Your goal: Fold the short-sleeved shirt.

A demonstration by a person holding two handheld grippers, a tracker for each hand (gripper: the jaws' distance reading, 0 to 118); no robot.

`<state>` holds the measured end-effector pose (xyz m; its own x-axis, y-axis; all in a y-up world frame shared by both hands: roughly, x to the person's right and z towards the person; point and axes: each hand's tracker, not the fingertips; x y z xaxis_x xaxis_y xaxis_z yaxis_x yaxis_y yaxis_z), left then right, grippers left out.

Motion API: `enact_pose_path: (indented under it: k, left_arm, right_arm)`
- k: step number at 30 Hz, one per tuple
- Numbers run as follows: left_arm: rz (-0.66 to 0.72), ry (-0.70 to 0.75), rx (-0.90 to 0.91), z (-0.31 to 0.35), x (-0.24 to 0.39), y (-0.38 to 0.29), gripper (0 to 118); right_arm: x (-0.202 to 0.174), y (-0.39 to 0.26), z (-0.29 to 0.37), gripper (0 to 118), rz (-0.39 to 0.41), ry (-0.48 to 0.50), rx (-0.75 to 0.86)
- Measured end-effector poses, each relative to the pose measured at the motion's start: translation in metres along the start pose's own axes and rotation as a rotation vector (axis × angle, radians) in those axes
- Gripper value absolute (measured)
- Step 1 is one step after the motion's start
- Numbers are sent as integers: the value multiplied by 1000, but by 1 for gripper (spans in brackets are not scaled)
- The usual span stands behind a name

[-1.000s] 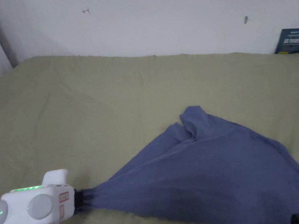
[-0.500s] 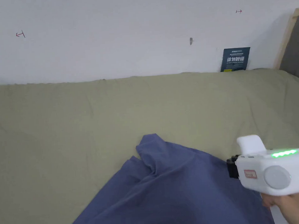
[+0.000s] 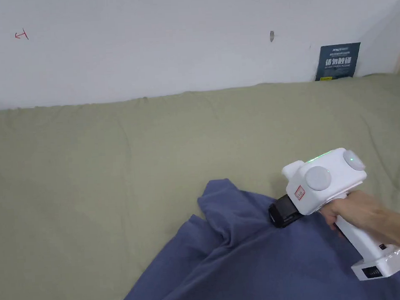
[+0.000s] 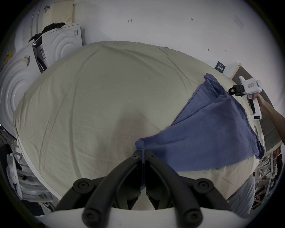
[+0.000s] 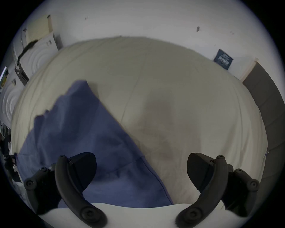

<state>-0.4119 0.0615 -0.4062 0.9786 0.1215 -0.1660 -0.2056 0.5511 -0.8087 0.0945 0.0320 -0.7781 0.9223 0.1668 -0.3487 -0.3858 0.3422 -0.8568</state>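
Note:
A blue short-sleeved shirt lies spread and wrinkled on the olive bed sheet, with a raised fold at its far end. In the left gripper view, my left gripper is shut on a bunched corner of the shirt, which stretches away to the right. My right gripper, held by a hand, hovers over the shirt's far right part, near the raised fold. Its jaws stand wide open in the right gripper view, with the right gripper above the shirt's edge and nothing between them.
The bed meets a white wall at the back, where a dark blue sign leans. White appliances stand off the bed's left side. A dark padded panel borders the right side. Bare sheet extends left and behind the shirt.
The head camera has swung right, away from the left gripper holding the shirt corner. The right gripper has come in from the right, tilted, and moved closer to the shirt's raised fold.

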Motion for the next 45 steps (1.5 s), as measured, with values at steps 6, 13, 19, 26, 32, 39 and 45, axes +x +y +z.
enact_pose_path:
  k: [6,13,19,26,32,39,45]
  left_arm:
    - [-32,10,-13,1,10,2,0]
    - [-34,25,-27,10,14,9,0]
    - [13,21,75,43,18,42,0]
    - [-38,18,261,118,66,120,0]
    - [-48,29,397,191,110,185,0]
    - [-41,40,489,259,134,256,0]
    - [-70,101,570,317,153,282,0]
  right_arm:
    - [-4,11,38,38,-26,68,39]
    - [-19,2,98,2,69,17,159]
    - [4,-39,199,2,45,31,265]
    - [41,-94,338,2,-45,-35,474]
    - [79,-136,451,2,-137,-111,660]
    - [103,-170,545,2,-235,-156,823]
    - [109,-162,578,2,-259,-177,890]
